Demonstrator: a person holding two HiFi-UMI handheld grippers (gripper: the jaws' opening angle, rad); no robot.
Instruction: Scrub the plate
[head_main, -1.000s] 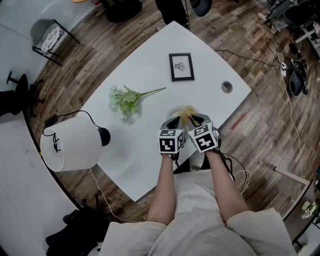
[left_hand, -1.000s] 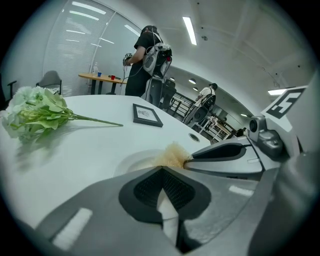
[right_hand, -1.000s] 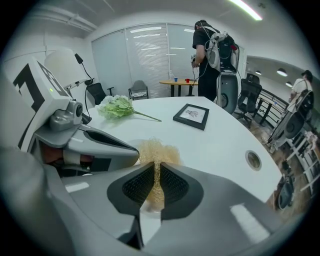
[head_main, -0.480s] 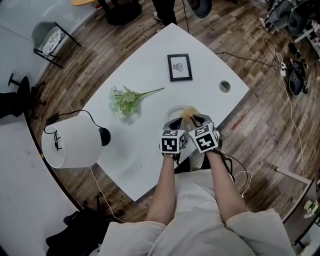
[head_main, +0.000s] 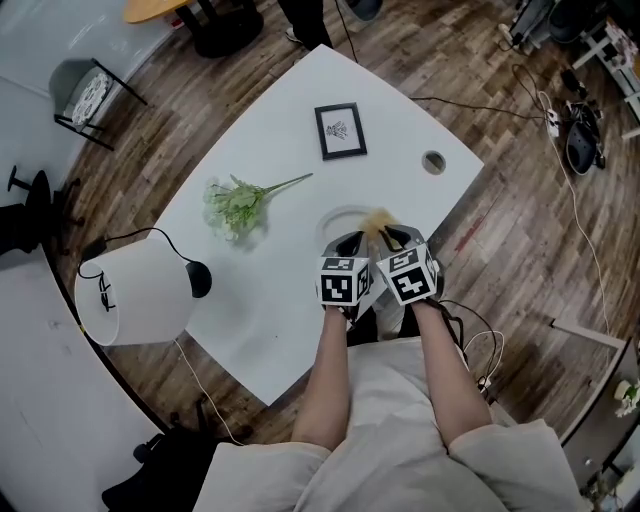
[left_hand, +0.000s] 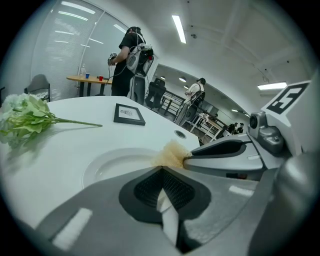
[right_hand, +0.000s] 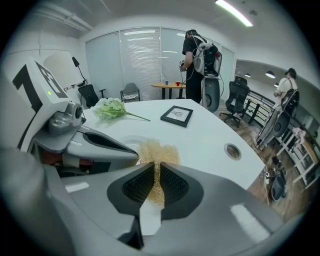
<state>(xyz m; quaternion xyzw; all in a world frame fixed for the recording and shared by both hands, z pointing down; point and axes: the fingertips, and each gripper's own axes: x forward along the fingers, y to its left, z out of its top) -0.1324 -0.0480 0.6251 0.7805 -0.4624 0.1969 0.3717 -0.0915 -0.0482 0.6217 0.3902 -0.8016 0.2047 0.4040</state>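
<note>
Now the right hand-held gripper (right_hand: 151, 169) pinches a scrubber (right_hand: 158, 151) at the plate (left_hand: 112, 165) edge; the left hand-held gripper (left_hand: 161, 171) is closed beside it.

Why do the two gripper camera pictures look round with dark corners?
Left gripper view and right gripper view: wide-angle lenses curve the table and blacken the corners. Left gripper view: ceiling strip light glares; near jaws look soft. Head view: evenly lit, mildly bowed.

White round plate (head_main: 335, 222) sits on white desk (head_main: 270, 310), near the person's edge. Golden mesh scrubber (head_main: 377, 222) lies on its right rim, between right gripper (head_main: 393, 238) jaws. Left gripper (head_main: 350, 241) is just beside, at the near rim. Black picture frame (head_main: 340, 131) lies behind the plate, green flower sprig (head_main: 235, 205) to its left, white shaded lamp (head_main: 135, 292) further left and nearer.
</note>
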